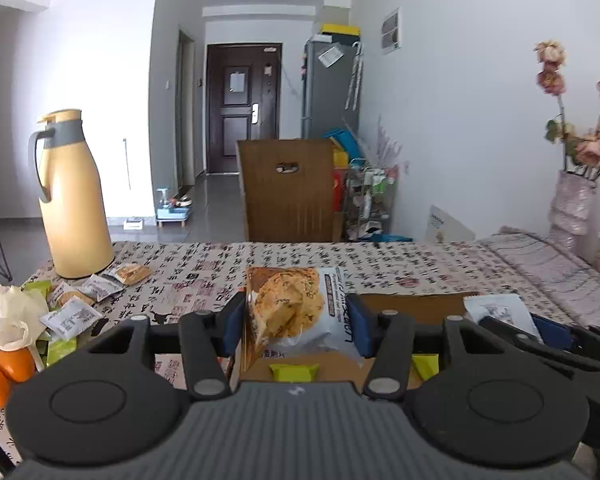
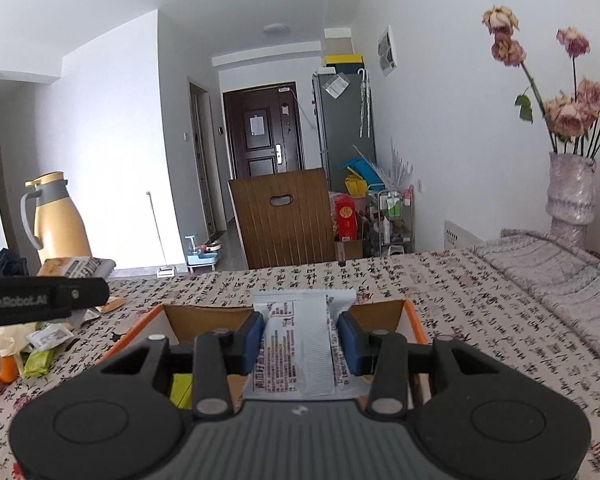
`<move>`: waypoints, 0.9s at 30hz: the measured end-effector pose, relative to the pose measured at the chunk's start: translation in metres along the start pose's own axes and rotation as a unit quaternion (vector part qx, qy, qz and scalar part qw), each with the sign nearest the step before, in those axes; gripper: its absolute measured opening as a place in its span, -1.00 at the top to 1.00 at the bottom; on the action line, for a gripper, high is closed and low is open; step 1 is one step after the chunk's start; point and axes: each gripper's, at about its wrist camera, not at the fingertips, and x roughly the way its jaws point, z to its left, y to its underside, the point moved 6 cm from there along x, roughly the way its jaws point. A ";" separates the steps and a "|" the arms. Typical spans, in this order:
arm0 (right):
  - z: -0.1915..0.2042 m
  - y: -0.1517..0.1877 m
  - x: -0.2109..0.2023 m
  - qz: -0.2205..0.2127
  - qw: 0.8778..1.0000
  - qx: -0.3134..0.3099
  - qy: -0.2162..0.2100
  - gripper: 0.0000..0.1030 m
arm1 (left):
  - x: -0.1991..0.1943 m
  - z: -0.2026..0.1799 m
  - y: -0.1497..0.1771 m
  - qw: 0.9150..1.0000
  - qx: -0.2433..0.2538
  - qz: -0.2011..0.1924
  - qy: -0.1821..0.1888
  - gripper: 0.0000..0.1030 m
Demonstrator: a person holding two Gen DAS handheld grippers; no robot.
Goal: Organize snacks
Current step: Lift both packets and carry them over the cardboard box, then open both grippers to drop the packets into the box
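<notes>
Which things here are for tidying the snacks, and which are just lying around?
For the job:
- cracker-picture snack packet in the left gripper
- white printed snack packet in the right gripper
- open cardboard box
- loose packets

Lying about:
- yellow thermos jug
- oranges
- vase of dried roses

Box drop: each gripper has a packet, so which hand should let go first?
Right, probably. The right gripper holds its white packet centred over the open box. The left gripper holds the cookie packet over the box's left edge, near the wall.
</notes>
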 end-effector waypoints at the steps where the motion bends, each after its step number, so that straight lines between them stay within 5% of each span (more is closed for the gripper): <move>1: 0.001 0.003 0.005 0.003 1.000 0.000 -0.001 0.22 | 0.006 0.002 0.003 1.000 0.000 0.005 -0.001 -0.03; 15: 0.001 0.041 0.041 0.072 0.997 -0.005 -0.002 0.21 | 0.042 0.026 0.033 0.999 -0.015 0.042 -0.011 -0.05; 19: 0.000 0.041 0.040 0.077 0.997 -0.004 -0.003 0.15 | 0.038 0.028 0.032 0.999 -0.025 0.035 -0.021 -0.28; 20: -0.001 0.042 0.041 0.081 0.997 -0.001 -0.005 -0.02 | 0.037 0.029 0.031 0.999 -0.027 0.032 -0.021 -0.33; 23: -0.006 0.040 0.037 0.080 0.997 0.017 -0.007 -0.66 | 0.031 0.030 0.028 0.999 -0.031 0.016 -0.033 -1.00; 27: -0.010 0.037 0.033 0.071 0.997 0.027 -0.001 -0.95 | 0.025 0.030 0.025 0.999 -0.033 0.002 -0.031 -1.00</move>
